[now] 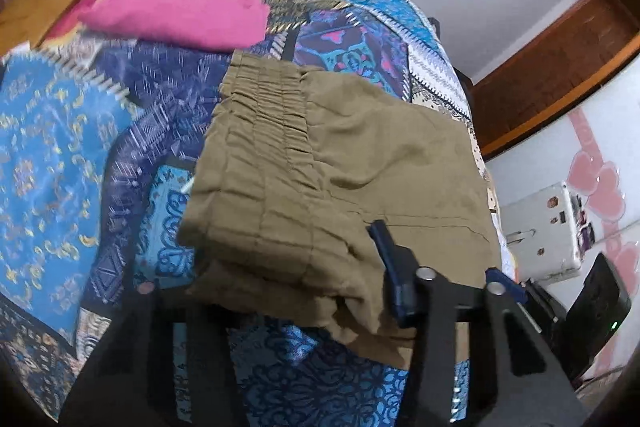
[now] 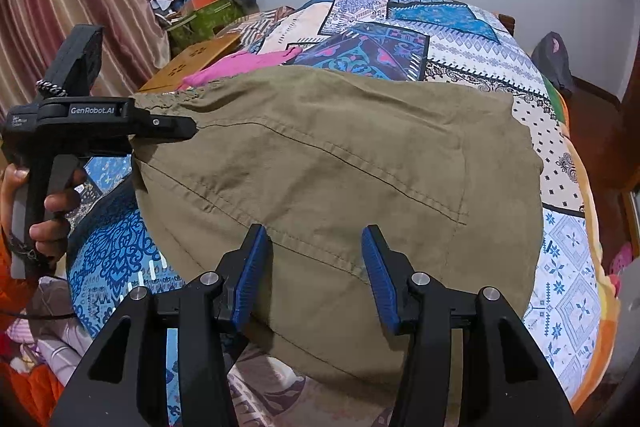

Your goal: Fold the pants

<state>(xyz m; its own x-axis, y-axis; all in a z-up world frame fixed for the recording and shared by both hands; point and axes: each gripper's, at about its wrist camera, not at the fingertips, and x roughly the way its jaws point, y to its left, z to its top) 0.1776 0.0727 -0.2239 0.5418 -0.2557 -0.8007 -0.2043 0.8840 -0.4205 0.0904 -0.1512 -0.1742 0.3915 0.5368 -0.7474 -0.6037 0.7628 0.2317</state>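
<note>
Khaki pants (image 2: 328, 179) folded on the patterned bed (image 2: 560, 267) — near a pink garment (image 1: 180, 11). Left hand-held gripper (image 2: 176, 129) clenched on their left edge; right hand-held gripper (image 2: 316, 267) released — hovering above.

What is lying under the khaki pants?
The khaki pants lie on the patchwork bedspread, whose blue and white patches show around them. Anything directly beneath the fabric is covered and cannot be seen.
</note>
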